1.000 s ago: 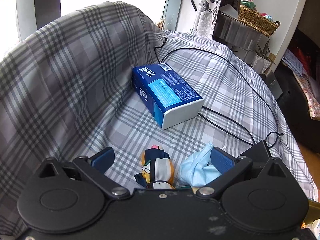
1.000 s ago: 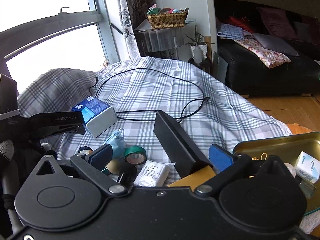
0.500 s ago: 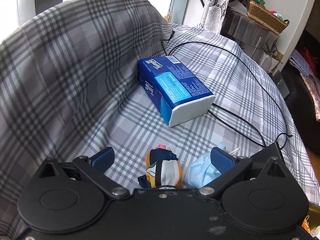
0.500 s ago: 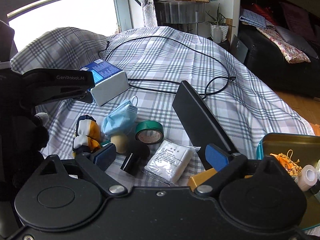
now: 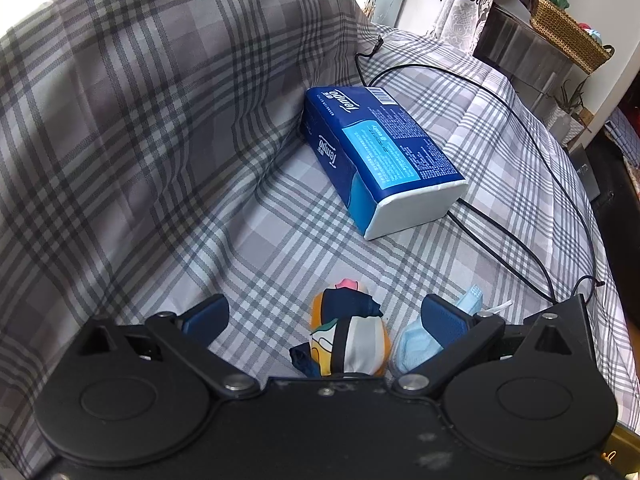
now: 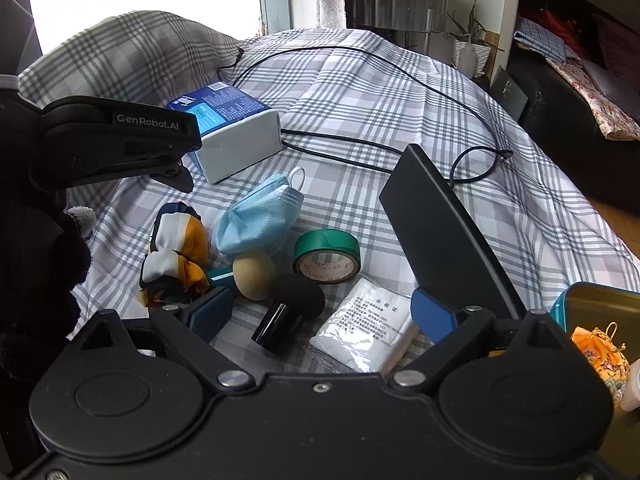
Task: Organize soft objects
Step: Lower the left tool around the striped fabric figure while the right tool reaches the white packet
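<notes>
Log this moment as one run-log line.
left hand-held gripper: open over scarf | right hand-held gripper: open, empty | mask: on cloth

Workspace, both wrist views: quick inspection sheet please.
Surface: grey plaid cloth, rumpled, raised at the back left.
Job's things: blue face mask, patterned scarf bundle, tissue pack, white gauze packet, all lying loose.
Clutter: green tape roll, beige egg-shaped thing, black cylinder, black slab, gold tin.
Grippers: left gripper open above the scarf; right gripper open, fingers empty.
Cables: black cable looped across the cloth.
Surroundings: wicker basket, dark sofa.
</notes>
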